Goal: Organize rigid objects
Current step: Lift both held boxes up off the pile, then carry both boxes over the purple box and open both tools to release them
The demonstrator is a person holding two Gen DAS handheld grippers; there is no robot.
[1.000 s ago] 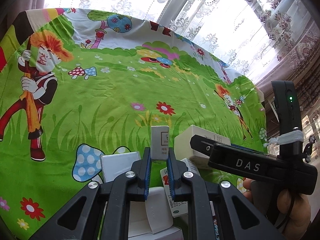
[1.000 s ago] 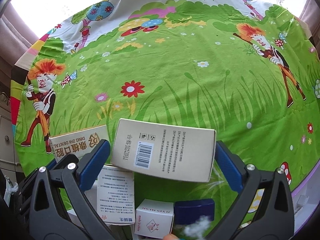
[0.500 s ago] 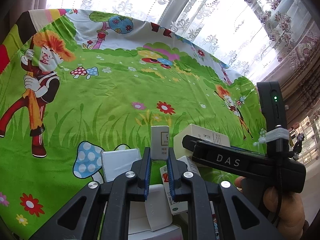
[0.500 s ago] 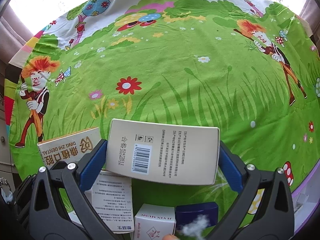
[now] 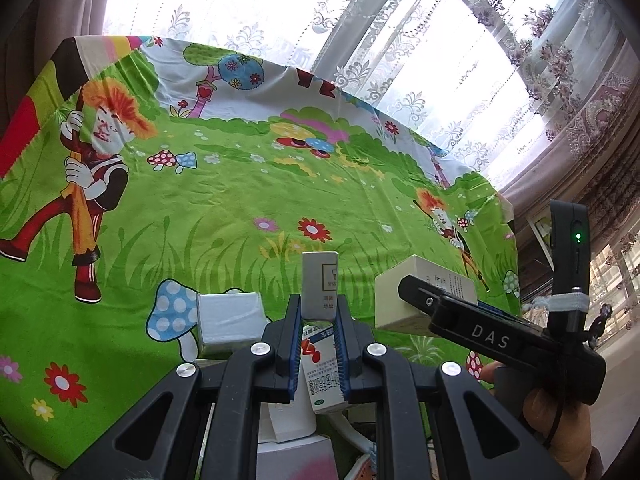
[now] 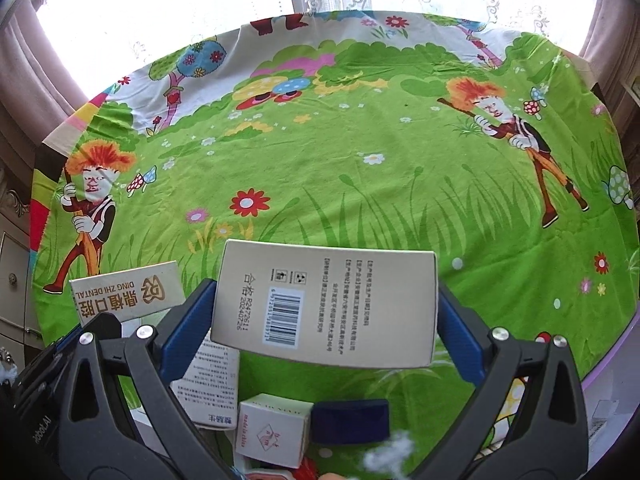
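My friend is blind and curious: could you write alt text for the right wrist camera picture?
A two-finger gripper clamps a beige barcoded carton by its ends, above a bright green cartoon tablecloth. Smaller boxes sit below it, including a white one and a gold-lettered dental box at left.

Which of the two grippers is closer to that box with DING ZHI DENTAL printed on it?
Left, probably. In the right wrist view the DING ZHI DENTAL box sits beside the left gripper's body; the right gripper, clamping the barcode box, is farther.

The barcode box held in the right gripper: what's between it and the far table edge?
Only bare cartoon tablecloth beyond the barcode box, as the right wrist view shows.
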